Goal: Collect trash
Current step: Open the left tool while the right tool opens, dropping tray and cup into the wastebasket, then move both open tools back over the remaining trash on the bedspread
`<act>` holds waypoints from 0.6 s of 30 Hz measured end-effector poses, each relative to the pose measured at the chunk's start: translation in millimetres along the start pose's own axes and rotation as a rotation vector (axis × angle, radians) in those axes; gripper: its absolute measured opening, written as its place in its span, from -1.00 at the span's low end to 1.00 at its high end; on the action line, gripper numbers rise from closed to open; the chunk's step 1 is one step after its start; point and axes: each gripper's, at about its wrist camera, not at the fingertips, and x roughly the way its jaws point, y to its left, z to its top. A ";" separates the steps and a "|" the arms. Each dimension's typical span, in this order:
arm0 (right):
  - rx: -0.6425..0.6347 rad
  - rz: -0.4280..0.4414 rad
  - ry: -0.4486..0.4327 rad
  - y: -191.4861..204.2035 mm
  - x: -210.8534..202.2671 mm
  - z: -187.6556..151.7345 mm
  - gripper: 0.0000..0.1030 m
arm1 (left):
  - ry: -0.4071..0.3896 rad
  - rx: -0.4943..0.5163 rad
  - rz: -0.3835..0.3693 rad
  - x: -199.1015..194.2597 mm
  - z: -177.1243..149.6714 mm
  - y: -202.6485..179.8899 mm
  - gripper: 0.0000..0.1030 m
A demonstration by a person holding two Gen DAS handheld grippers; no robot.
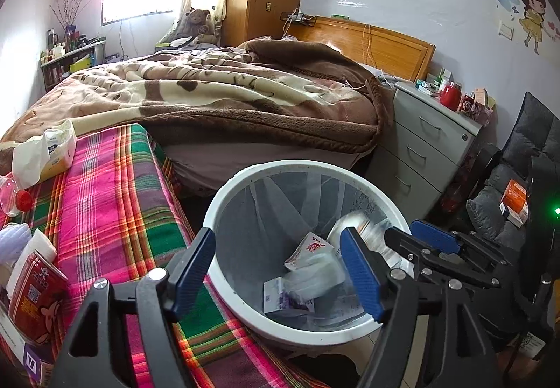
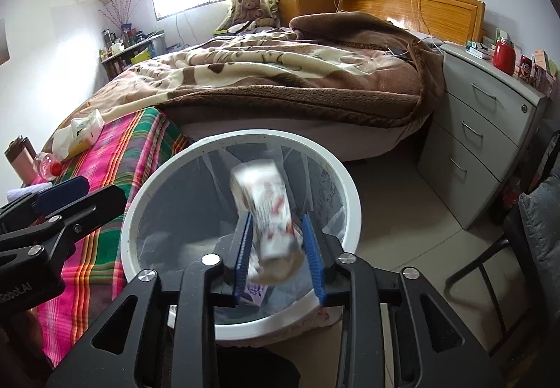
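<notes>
A white-rimmed trash bin (image 1: pixel 224 199) (image 2: pixel 350 199) lined with a clear bag stands on the floor between the plaid-covered table and the bed. Inside lie a red-printed packet (image 1: pixel 311 248), a purple-printed paper (image 1: pixel 287 300) and clear plastic. My left gripper (image 1: pixel 278 269) hangs open over the bin with nothing between its fingers. My right gripper (image 2: pixel 278 255) is over the bin too, jaws apart. A blurred white packet with red print (image 2: pixel 269 209) is between them, with a small gap at the right pad. The right gripper (image 1: pixel 416 237) shows at the bin's right rim in the left wrist view.
The plaid cloth (image 1: pixel 112 199) carries a tissue pack (image 1: pixel 45 153), a clear bottle with a red cap (image 1: pixel 15 199) and a red packet (image 1: pixel 35 300). A bed (image 1: pixel 227 94) stands behind the bin, a grey drawer unit (image 2: pixel 483 129) to the right, and a dark chair (image 2: pixel 490 269) nearer.
</notes>
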 end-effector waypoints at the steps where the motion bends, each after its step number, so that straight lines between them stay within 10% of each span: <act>1: 0.001 0.000 -0.001 0.4 -0.6 -0.2 -0.09 | -0.003 0.000 0.001 -1.3 -0.2 0.9 0.50; 18: -0.039 0.053 -0.041 33.0 -13.8 1.1 -0.02 | -0.058 -0.041 0.063 -47.0 -9.9 41.0 0.51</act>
